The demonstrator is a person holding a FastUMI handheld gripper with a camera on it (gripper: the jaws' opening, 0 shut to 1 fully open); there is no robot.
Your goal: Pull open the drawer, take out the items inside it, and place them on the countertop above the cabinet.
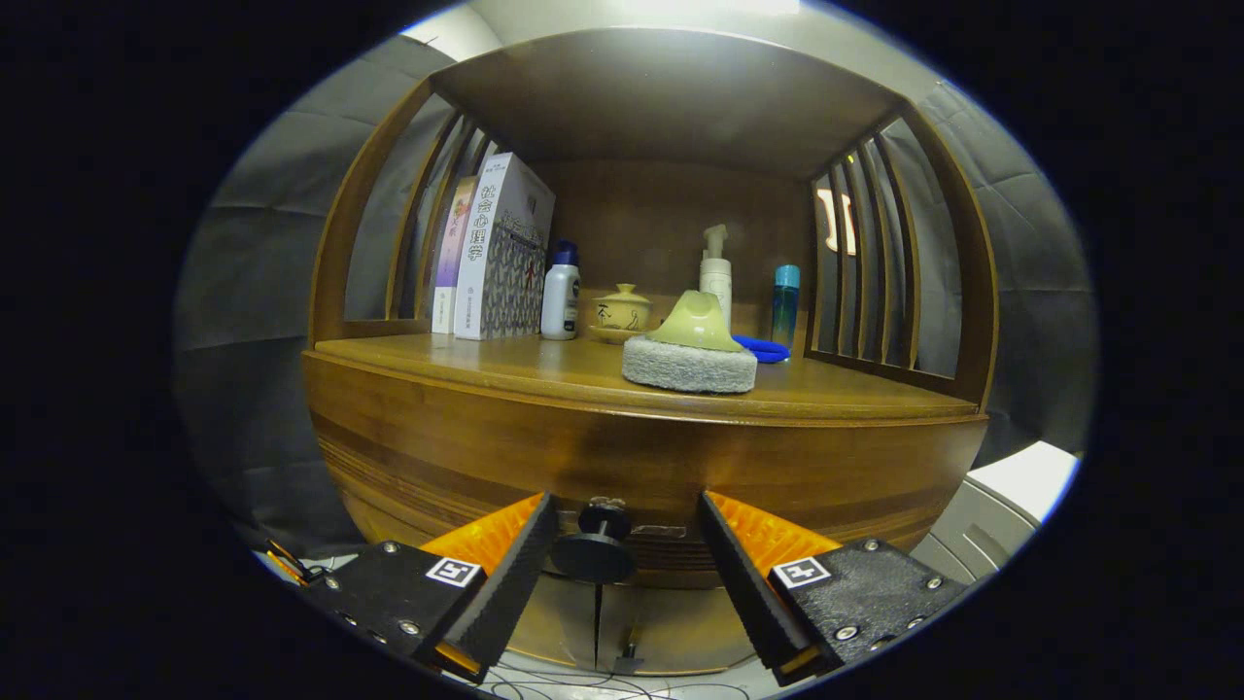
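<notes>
Gripper view: tongs (627, 554) spread apart, lined up on the drawer knob (596, 546) of a wooden cabinet (437, 428).

The knob sits between the two fingers, nearer the left one, neither touching it. The drawer front (836, 481) behind the knob looks closed, so opening seems not yet begun; its contents are hidden. Above the knob, the desk (466, 355) already carries a scrubbing brush (690, 345), bottles and books. Next, likely: close on the knob, then pull straight back.

Wooden desk (544, 365) on the cabinet, upright books (496, 253) at its back left, white bottle (561, 297) beside them, small lidded pot (623, 311), pump bottle (716, 272), blue bottle (785, 301), blue ring (763, 347), handled scrubbing sponge (690, 355) nearest the front edge
</notes>
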